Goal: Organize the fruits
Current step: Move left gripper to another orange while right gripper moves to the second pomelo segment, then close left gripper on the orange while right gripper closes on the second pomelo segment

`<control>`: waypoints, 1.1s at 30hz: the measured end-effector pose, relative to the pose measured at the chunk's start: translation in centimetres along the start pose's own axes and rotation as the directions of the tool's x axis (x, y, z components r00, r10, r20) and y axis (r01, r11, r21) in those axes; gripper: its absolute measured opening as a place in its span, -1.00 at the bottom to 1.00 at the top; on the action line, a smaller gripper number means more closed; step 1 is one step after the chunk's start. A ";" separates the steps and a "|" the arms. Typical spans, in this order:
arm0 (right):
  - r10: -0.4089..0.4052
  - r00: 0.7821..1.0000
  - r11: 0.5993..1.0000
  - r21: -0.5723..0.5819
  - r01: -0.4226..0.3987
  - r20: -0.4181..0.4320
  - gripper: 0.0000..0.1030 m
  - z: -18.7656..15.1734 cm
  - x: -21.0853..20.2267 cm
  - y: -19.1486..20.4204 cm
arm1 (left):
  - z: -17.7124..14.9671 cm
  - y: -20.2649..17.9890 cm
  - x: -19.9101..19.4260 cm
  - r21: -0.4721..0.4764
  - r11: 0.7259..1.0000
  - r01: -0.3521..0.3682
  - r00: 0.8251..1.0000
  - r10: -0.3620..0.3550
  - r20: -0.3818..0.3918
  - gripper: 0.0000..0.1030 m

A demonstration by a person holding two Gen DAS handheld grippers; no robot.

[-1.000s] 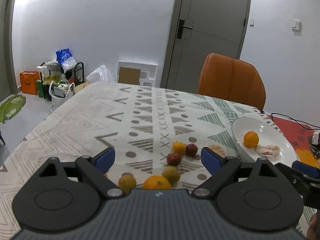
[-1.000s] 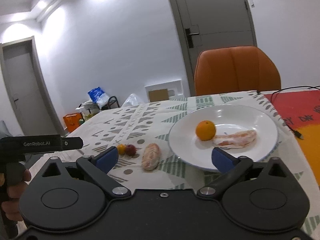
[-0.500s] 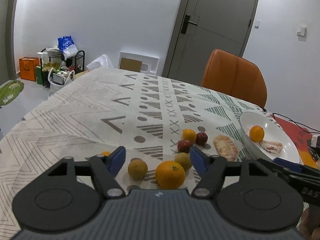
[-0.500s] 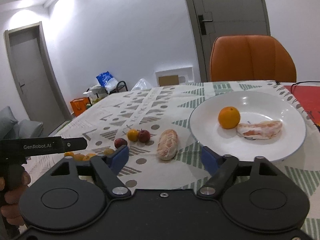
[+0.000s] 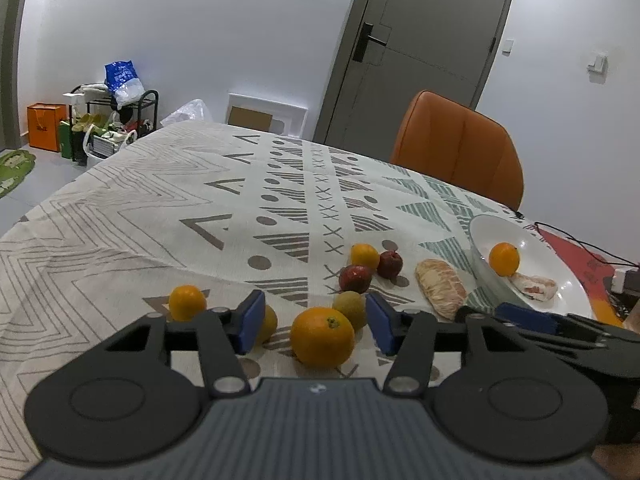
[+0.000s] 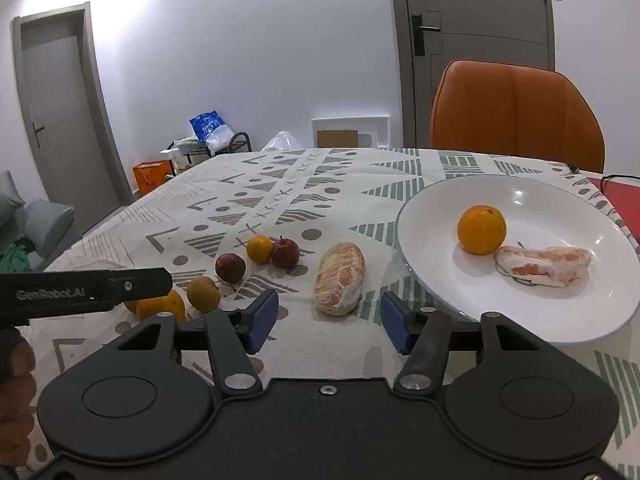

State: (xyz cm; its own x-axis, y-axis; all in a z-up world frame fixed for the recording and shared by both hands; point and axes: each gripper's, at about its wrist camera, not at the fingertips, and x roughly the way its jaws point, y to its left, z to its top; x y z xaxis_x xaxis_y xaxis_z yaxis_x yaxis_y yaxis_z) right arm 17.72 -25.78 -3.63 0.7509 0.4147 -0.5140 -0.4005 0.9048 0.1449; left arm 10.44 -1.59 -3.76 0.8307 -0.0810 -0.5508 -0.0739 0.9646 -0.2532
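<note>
Left gripper (image 5: pixel 315 322): fingers have just been closing and are being held spread around the large orange (image 5: pixel 322 336), pads not yet touching.
Right gripper (image 6: pixel 327 322): fingers, also just closing, are being held spread before the peeled pomelo segment (image 6: pixel 339 278), apart from it.
Advice: each fruit is best being centred between the pads, then squeezed gently.
Destination, judged: white plate (image 6: pixel 560 322), already holding an orange and a segment.
Surface: patterned tabletop (image 5: pixel 160 216) cloth; orange chair (image 6: pixel 516 112) and grey door behind.
</note>
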 end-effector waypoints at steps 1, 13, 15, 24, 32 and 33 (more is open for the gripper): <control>-0.003 1.000 1.000 -0.003 0.003 -0.002 0.08 0.0 0.2 0.1 | 0.0 0.0 0.0 -0.003 1.000 0.012 1.000 -0.012 -0.006 -0.08; -0.020 1.000 0.999 -0.033 0.019 -0.015 0.04 0.2 1.5 0.9 | -0.8 0.3 1.5 -0.026 0.999 0.032 0.997 -0.034 -0.075 -0.30; -0.027 1.000 0.999 -0.038 0.027 -0.016 -0.05 0.3 1.8 1.0 | -0.7 0.4 1.5 -0.030 0.999 0.033 0.997 -0.035 -0.072 -0.30; -0.079 0.997 0.993 -0.085 0.077 -0.022 -0.15 0.4 2.9 1.8 | 0.2 0.7 0.4 -0.037 0.999 0.035 0.999 -0.036 -0.026 -0.31; -0.116 0.992 0.989 -0.097 0.110 -0.054 -0.43 0.5 3.9 1.8 | 0.5 1.2 0.0 -0.047 0.999 0.023 1.000 -0.024 -0.008 -0.31; -0.112 0.992 0.990 -0.092 0.106 -0.054 -0.43 0.5 3.8 1.7 | 0.5 1.3 -0.1 -0.049 0.999 0.022 1.000 -0.022 -0.007 -0.31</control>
State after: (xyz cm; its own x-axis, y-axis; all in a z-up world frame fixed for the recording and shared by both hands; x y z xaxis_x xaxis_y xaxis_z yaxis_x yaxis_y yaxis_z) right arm 20.17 -22.59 -4.91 0.7614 0.3053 -0.5718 -0.3650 0.9310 0.0111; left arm 10.56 -0.25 -3.63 0.8284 -0.1043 -0.5504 -0.0824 0.9491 -0.3039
